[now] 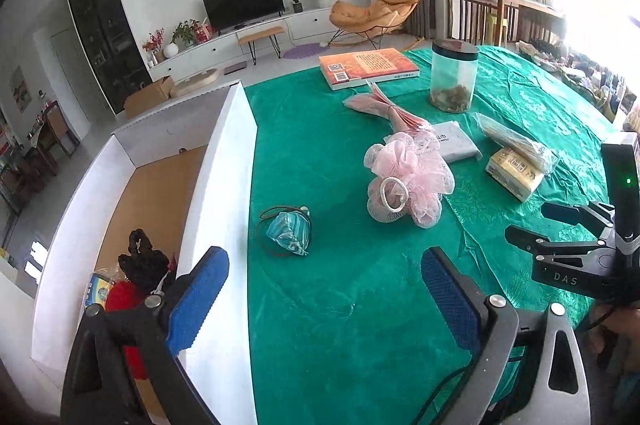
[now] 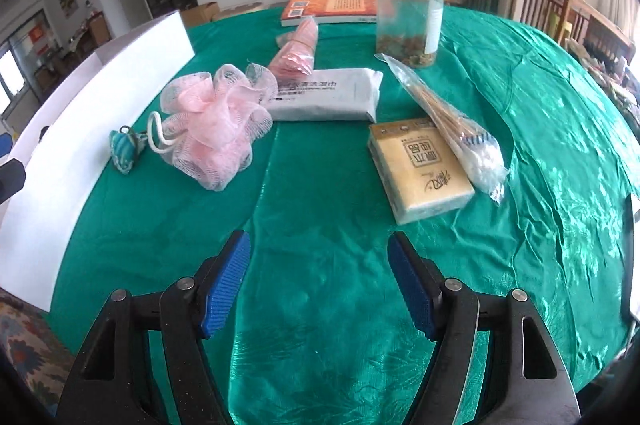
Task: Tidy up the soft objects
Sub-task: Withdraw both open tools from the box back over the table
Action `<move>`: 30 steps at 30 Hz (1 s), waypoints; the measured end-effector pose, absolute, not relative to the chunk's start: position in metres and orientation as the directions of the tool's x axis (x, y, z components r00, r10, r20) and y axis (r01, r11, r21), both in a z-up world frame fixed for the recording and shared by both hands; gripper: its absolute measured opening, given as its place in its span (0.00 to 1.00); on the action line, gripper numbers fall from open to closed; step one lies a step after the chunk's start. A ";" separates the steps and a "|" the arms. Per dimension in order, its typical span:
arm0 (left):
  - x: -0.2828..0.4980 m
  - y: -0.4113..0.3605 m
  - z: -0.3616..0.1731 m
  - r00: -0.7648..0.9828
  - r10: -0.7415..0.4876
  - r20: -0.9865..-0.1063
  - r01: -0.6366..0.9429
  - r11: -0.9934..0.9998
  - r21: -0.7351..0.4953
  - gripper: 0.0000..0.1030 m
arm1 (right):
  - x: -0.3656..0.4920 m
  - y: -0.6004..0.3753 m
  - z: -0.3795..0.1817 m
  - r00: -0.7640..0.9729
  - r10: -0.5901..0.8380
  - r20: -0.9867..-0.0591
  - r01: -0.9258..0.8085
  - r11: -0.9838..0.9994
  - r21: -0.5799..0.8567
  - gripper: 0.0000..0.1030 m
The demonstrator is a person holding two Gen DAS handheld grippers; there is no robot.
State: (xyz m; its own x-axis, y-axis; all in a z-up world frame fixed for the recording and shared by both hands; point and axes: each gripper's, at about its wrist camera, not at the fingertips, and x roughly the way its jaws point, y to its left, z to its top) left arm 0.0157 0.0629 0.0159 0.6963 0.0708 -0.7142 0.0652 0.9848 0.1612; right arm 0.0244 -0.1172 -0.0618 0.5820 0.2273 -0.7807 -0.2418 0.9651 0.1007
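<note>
A pink mesh bath pouf [image 1: 408, 177] [image 2: 216, 129] with a white cord loop lies on the green tablecloth. A small teal fabric pouch [image 1: 289, 231] [image 2: 125, 148] lies left of it, near the white box [image 1: 224, 193] [image 2: 92, 121]. The box holds a black soft item [image 1: 142, 263] and a red one [image 1: 124, 299]. A yellow tissue pack [image 2: 420, 169] and a white wipes pack [image 2: 326, 95] lie further right. My left gripper [image 1: 324, 299] is open and empty above the box's edge. My right gripper [image 2: 318, 283] [image 1: 560, 229] is open and empty over bare cloth.
An orange book [image 1: 366, 67] [image 2: 332, 8], a clear jar with a black lid [image 1: 454, 77] [image 2: 408, 21], a pink wrapped bundle [image 2: 298, 51] and a bag of wooden sticks [image 2: 444, 121] lie at the back and right. Chairs stand beyond the table [image 1: 320, 305].
</note>
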 end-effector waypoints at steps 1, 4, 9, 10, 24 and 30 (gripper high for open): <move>0.016 0.060 0.015 0.693 0.076 -0.717 0.066 0.984 0.168 0.94 | 0.022 -0.120 -0.064 0.590 0.215 -0.778 -0.228 0.969 0.094 0.72; 0.015 0.058 0.011 0.688 0.089 -0.720 0.064 0.981 0.182 0.94 | 0.021 -0.122 -0.063 0.601 0.205 -0.772 -0.208 0.973 0.096 0.72; 0.016 0.053 0.003 0.679 0.107 -0.726 0.066 0.976 0.206 0.94 | 0.014 -0.129 -0.063 0.614 0.188 -0.766 -0.176 0.979 0.099 0.72; 0.016 0.052 -0.001 0.673 0.102 -0.733 0.071 0.977 0.202 0.94 | 0.013 -0.130 -0.064 0.615 0.187 -0.766 -0.170 0.980 0.103 0.72; 0.028 0.040 -0.051 0.559 -0.121 -0.821 0.129 0.990 -0.058 0.94 | -0.002 -0.156 -0.048 0.718 0.133 -0.683 -0.060 0.990 0.131 0.72; 0.056 0.031 -0.034 0.584 -0.188 -0.790 0.151 0.981 -0.122 0.94 | 0.003 -0.198 -0.055 0.711 0.163 -0.684 0.075 0.950 0.304 0.72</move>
State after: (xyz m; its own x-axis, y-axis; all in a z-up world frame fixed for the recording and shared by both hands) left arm 0.0555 0.0309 -0.0337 0.5839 -0.1877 -0.7898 0.1508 0.9811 -0.1216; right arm 0.0026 -0.1982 -0.0548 0.7109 0.1625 -0.6843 0.0753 0.9497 0.3039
